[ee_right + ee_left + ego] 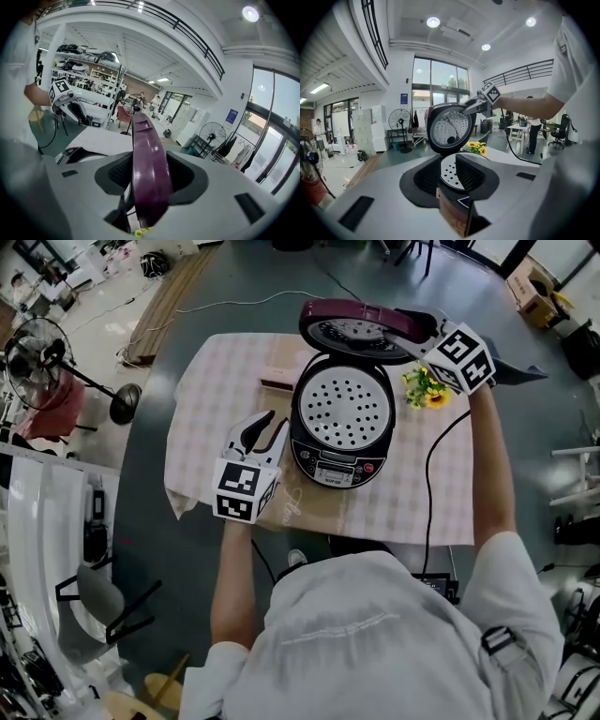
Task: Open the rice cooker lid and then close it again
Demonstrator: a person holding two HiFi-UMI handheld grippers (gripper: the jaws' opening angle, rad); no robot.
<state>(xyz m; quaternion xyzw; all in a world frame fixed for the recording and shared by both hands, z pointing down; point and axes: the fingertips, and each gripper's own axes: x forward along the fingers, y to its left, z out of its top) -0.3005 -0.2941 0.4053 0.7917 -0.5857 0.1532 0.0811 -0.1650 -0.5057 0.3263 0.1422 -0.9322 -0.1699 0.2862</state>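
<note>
The black rice cooker (339, 427) stands on the checked cloth with its perforated inner plate showing. Its maroon lid (361, 329) is raised and tilts back behind the pot. My right gripper (417, 326) reaches in from the right and is shut on the lid's rim (147, 159), which fills the gap between the pads (185, 176). My left gripper (262, 430) rests just left of the cooker, jaws apart and not closed on anything. In the left gripper view the lid's underside (450, 131) faces me beyond the open jaws.
Yellow artificial flowers (427, 390) sit right of the cooker, under my right arm. A black power cord (433, 484) runs off the table's near edge. A pinkish block (281, 381) lies behind the cooker's left. A standing fan (37, 352) is on the floor far left.
</note>
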